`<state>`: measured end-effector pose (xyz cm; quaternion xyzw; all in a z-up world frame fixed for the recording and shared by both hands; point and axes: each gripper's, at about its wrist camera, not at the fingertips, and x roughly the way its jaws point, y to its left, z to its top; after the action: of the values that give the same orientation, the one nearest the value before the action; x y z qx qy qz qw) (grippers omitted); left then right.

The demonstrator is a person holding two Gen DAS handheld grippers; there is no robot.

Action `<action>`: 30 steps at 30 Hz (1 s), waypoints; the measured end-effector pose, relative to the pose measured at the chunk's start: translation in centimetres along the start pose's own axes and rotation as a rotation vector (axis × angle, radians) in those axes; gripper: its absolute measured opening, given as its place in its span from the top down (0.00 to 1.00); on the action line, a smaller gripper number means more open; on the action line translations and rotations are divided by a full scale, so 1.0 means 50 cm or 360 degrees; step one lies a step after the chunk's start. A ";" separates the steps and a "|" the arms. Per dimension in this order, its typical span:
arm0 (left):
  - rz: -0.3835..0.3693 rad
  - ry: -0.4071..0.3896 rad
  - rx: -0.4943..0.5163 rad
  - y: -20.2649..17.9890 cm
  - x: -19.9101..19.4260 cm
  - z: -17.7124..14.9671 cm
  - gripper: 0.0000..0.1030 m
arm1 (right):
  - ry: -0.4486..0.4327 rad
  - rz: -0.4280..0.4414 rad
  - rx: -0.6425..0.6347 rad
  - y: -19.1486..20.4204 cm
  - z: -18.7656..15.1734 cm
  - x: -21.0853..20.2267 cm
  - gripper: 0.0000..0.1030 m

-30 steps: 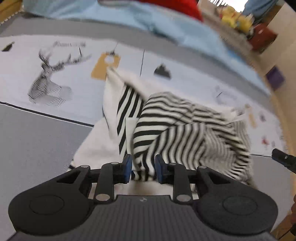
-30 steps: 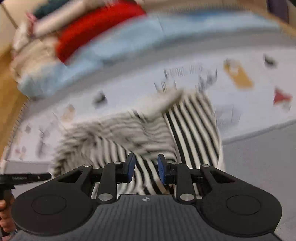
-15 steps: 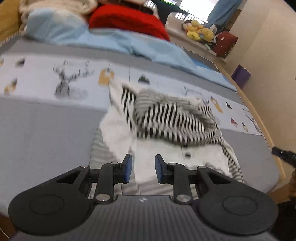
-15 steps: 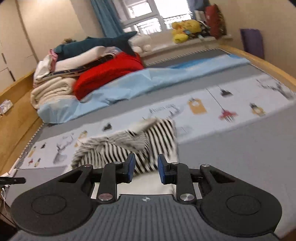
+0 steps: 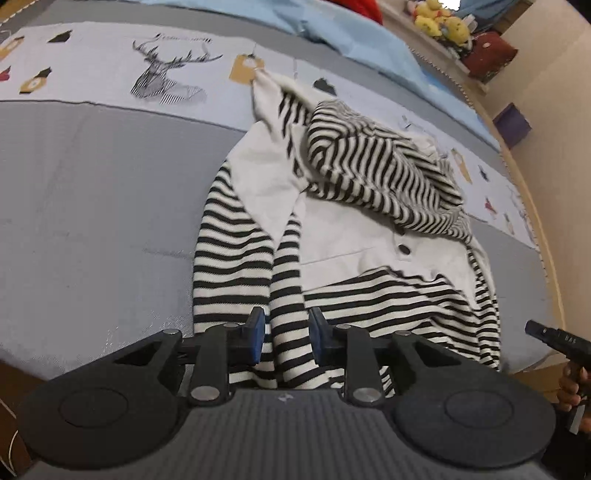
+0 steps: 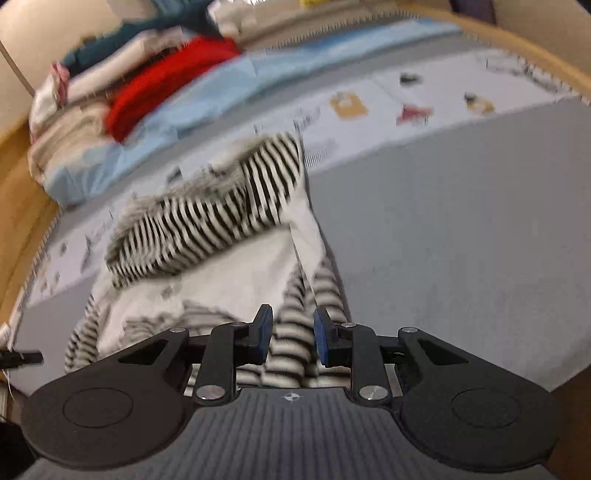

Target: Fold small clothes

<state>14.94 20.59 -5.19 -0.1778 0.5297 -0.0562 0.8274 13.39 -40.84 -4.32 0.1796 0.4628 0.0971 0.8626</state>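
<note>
Two grippers hang over the near edge of the bed, each pointing down at the same small garment (image 5: 369,229) — a black-and-white striped piece with plain white panels, lying on the grey bedspread (image 5: 92,221). Its far part is bunched into a striped heap, and a dark button shows on the white panel below that heap. Its near part runs down toward the bed's near edge in two striped lengths side by side.

At the left gripper (image 5: 284,338) the blue pads stand apart and the jaws are opening; a striped length lies under the gap between them, and the pads do not press on it. At the right gripper (image 6: 291,334) the pads are likewise apart, with striped cloth blurred below the gap, and nothing is pinched there.

Farther off, a pale band of the bedding carries printed figures, among them a deer head (image 5: 162,74). Beyond it lie a light blue sheet (image 6: 192,107) and a red bundle (image 6: 166,81) among piled linens. Yellow soft toys (image 5: 439,18) sit at the far right. In the left view a hand (image 5: 572,384) shows at the right edge.
</note>
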 end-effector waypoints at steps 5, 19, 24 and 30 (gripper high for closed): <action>0.0071 0.0106 -0.0020 0.007 0.027 -0.001 0.69 | 0.0210 -0.0092 -0.0037 -0.003 -0.019 0.055 0.74; 0.0179 0.0269 -0.0174 0.031 0.089 0.001 0.49 | 0.0531 -0.0265 -0.0086 -0.013 -0.057 0.135 0.64; 0.0239 0.0318 -0.0210 0.037 0.113 -0.003 0.43 | 0.0544 -0.0280 -0.0068 -0.020 -0.058 0.137 0.59; 0.0238 0.0354 -0.0261 0.043 0.131 -0.005 0.43 | 0.0566 -0.0249 -0.0085 -0.013 -0.061 0.140 0.59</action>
<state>17.35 20.68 -11.67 -0.1974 0.6326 0.0297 0.7483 14.71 -38.42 -11.46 0.1002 0.6177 0.0722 0.7766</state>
